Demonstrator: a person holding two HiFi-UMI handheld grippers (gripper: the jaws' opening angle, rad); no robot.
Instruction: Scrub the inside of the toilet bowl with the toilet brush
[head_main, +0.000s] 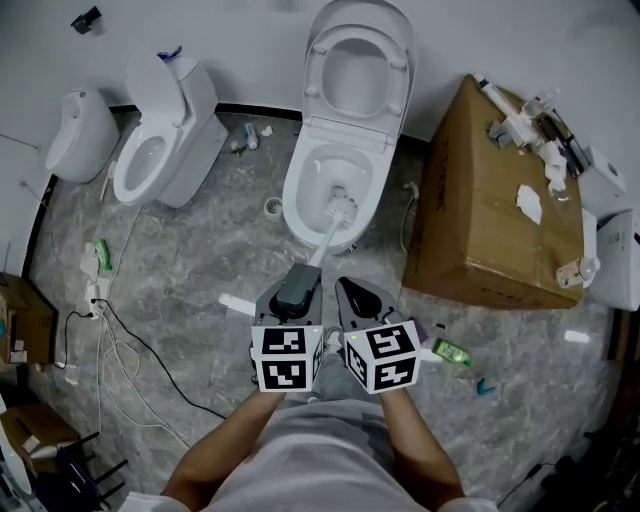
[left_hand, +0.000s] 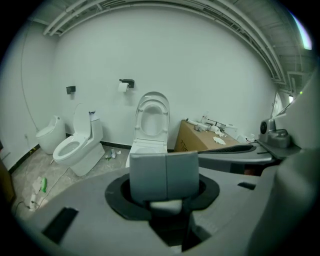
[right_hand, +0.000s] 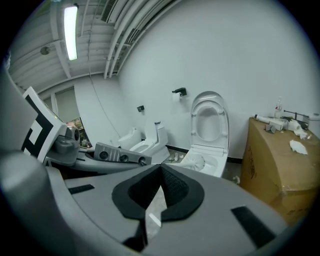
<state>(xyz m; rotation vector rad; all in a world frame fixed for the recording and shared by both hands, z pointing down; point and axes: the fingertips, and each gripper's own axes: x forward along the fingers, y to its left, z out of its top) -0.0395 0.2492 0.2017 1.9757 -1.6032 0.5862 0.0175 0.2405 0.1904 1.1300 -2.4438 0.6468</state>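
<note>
1. The left tool (head_main: 299, 283) is clamped on the white handle of the toilet brush (head_main: 338, 212).
2. Just beside it, the right tool (head_main: 352, 296) has its jaws together on nothing.
3. Farther out, the brush head sits inside the toilet bowl (head_main: 297, 195).

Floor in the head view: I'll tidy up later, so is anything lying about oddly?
Yes. A green plastic bottle seems tipped on its side near the brown cardboard box, and loose white cables sprawl tangled over the grey marble floor at the left.
</note>
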